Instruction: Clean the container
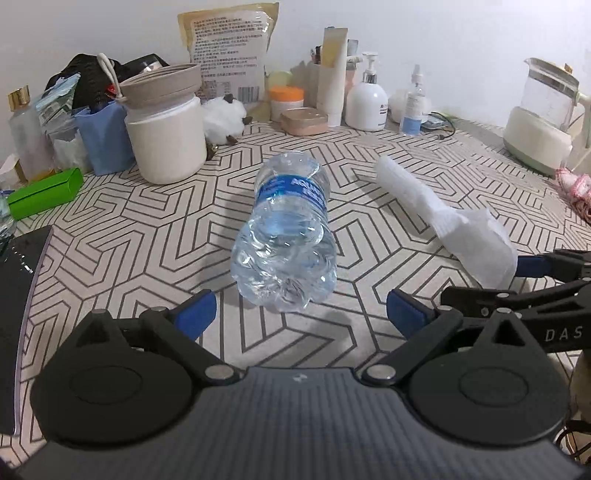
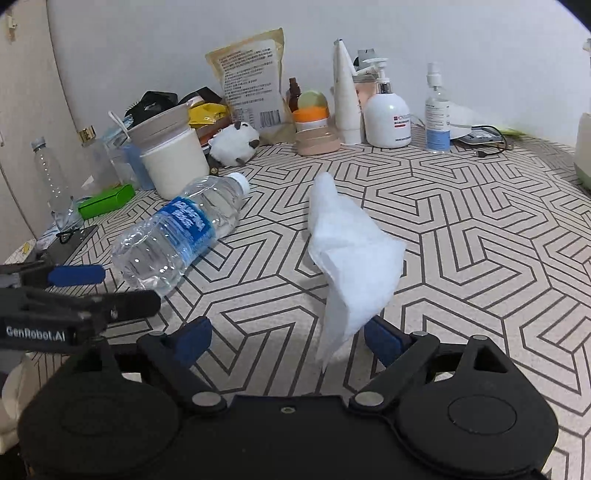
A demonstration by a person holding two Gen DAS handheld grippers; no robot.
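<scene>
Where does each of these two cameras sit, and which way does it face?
Left wrist: on the left gripper, facing the lying bottle base-first; its open fingers show, the right gripper at right.
Right wrist: on the right gripper, facing the tissue; left gripper at left.
Shared: bottle, tissue, patterned table, back-wall clutter.

A plain white wall (image 1: pixel 443 29) backs the table (image 1: pixel 369 177), whose cover shows a beige-and-black geometric pattern — lit evenly and softly. At far left (right wrist view) stands a cream panel (image 2: pixel 22 110) — possibly a door.
</scene>
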